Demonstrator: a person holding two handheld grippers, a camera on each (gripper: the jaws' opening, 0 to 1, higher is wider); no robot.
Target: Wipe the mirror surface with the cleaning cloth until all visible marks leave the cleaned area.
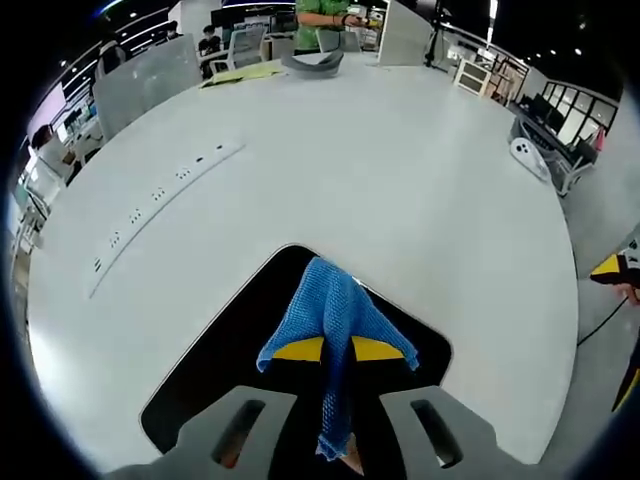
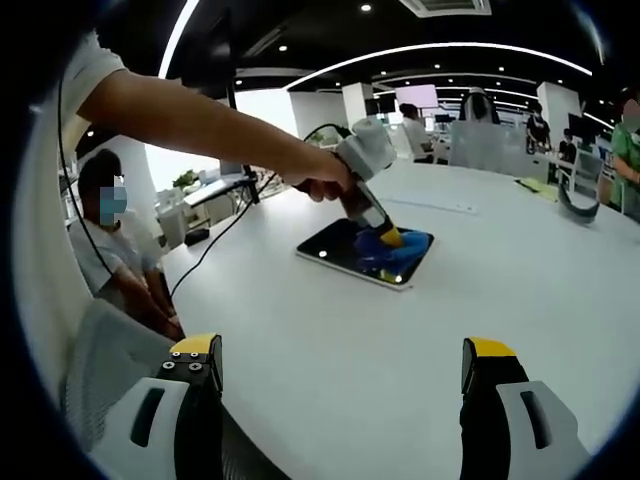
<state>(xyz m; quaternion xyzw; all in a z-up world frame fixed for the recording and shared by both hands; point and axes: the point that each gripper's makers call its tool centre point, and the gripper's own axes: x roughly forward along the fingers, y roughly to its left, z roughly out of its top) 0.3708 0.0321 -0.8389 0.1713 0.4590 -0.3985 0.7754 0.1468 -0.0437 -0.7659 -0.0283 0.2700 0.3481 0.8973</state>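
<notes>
**Cloth on mirror, right gripper held back**

Left gripper view. The left gripper (image 1: 335,425) rises from the bottom edge with its two grey jaws drawn close together, pinching the blue cleaning cloth (image 1: 335,320) between them. The cloth fans out forward from the jaws and lies on the mirror (image 1: 225,345) — a dark, flat panel with rounded corners, resting on the white table (image 1: 400,170). Yellow jaw tips show beneath the spread cloth. A row of small sockets (image 1: 160,192) runs along the table to the left. At the far edge lie a curved grey object (image 1: 315,63) and a yellow sheet (image 1: 240,72); a person in a green top (image 1: 322,12) stands beyond them.

Right gripper view. The right gripper (image 2: 340,375) stands wide open — its yellow-tipped jaws well apart, nothing between them — above bare table (image 2: 330,330). Farther off, a hand (image 2: 322,182) holds the left gripper (image 2: 372,212) tilted down onto the mirror (image 2: 335,250), with the cloth (image 2: 392,250) bunched beneath its tip on the glass. A cable (image 2: 215,255) trails off the table's left edge. A seated person (image 2: 115,255) is at far left.
</notes>
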